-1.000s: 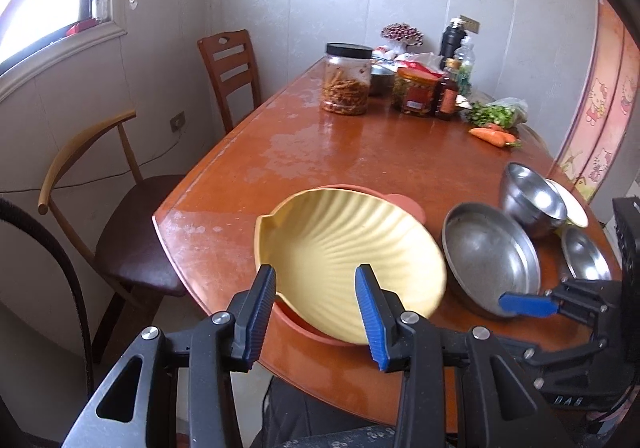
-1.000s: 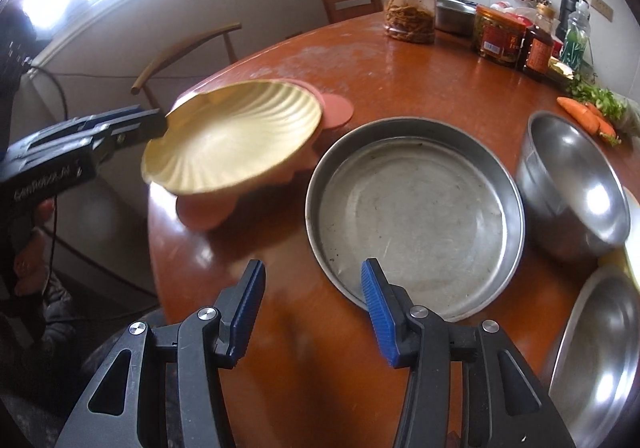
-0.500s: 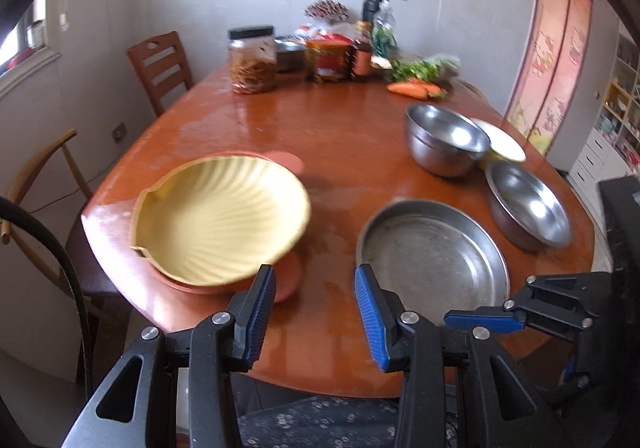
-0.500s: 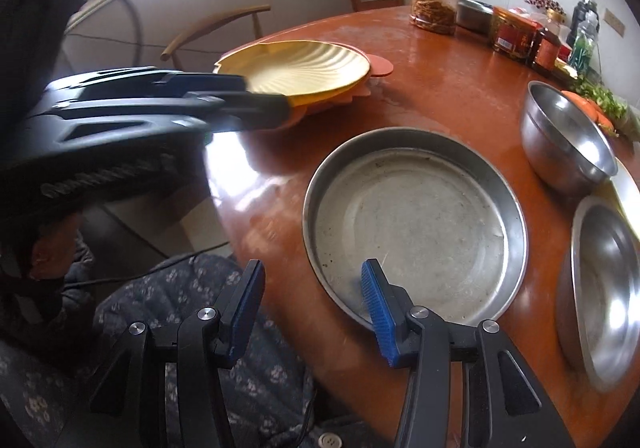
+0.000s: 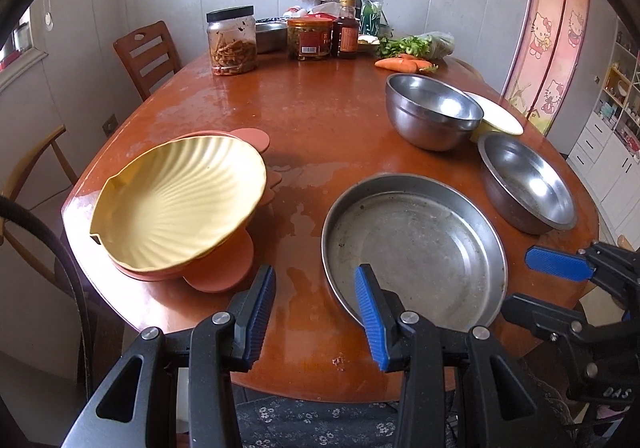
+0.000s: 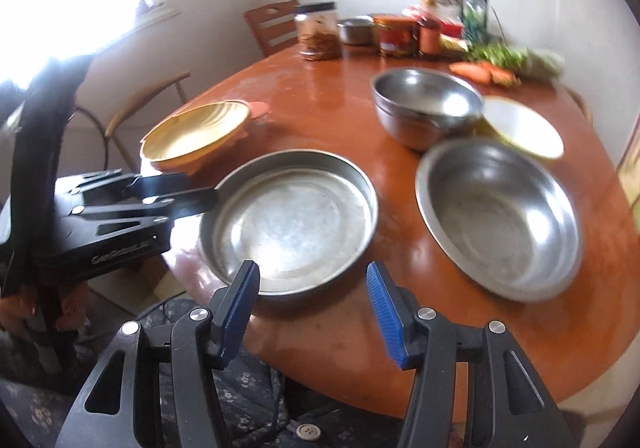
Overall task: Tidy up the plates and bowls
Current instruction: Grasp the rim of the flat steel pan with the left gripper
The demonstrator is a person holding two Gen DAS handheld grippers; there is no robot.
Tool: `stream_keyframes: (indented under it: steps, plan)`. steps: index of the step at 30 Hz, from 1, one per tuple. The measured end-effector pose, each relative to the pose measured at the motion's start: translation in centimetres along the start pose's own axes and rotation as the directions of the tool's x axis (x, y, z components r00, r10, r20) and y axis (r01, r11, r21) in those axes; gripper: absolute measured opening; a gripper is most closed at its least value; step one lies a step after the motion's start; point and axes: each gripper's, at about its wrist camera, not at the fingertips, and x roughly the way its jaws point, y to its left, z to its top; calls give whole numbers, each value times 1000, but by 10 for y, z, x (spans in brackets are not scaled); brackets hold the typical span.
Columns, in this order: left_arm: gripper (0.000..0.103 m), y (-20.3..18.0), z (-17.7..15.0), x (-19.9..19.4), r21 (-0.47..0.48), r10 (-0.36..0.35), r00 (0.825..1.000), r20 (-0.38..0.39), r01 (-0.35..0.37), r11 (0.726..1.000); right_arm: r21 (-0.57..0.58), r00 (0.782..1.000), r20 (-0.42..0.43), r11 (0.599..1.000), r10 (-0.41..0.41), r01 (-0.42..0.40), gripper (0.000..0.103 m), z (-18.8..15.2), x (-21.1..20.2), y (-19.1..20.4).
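Note:
A yellow shell-shaped plate (image 5: 180, 200) rests on an orange plate (image 5: 224, 268) at the table's left; it also shows in the right wrist view (image 6: 196, 134). A flat steel pan (image 5: 412, 248) (image 6: 292, 224) lies at the near edge. A shallow steel bowl (image 5: 528, 188) (image 6: 500, 216) and a deep steel bowl (image 5: 432, 110) (image 6: 424, 106) stand to its right, with a white plate (image 5: 498, 114) (image 6: 524, 126) behind. My left gripper (image 5: 316, 312) is open and empty over the near edge, left of the pan. My right gripper (image 6: 312, 304) is open and empty, at the pan's near rim.
Jars, bottles, greens and carrots (image 5: 404, 64) crowd the far end of the brown table (image 5: 320, 108). Wooden chairs (image 5: 148, 52) stand at the left. A cabinet with cartoon doors (image 5: 552, 32) is at the right.
My left gripper has drawn back from the yellow plate and swung right toward the pan. My right gripper has pulled back and turned right, bringing both bowls into view.

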Motion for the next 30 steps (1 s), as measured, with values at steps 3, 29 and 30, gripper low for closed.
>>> stream_keyframes:
  steps: [3, 29, 30]
  plan:
    - [41, 0, 0, 1, -6, 5, 1000, -1, -5, 1000, 51, 1000, -1, 999, 19, -19, 58, 2, 7, -6]
    - [41, -9, -3, 23, 3, -7, 999, -42, 8, 1000, 76, 996, 36, 994, -84, 81, 56, 9, 42, -7]
    - [41, -9, -4, 24, 6, -6, 999, -43, 6, 1000, 75, 996, 35, 994, -85, 82, 56, 9, 43, -6]
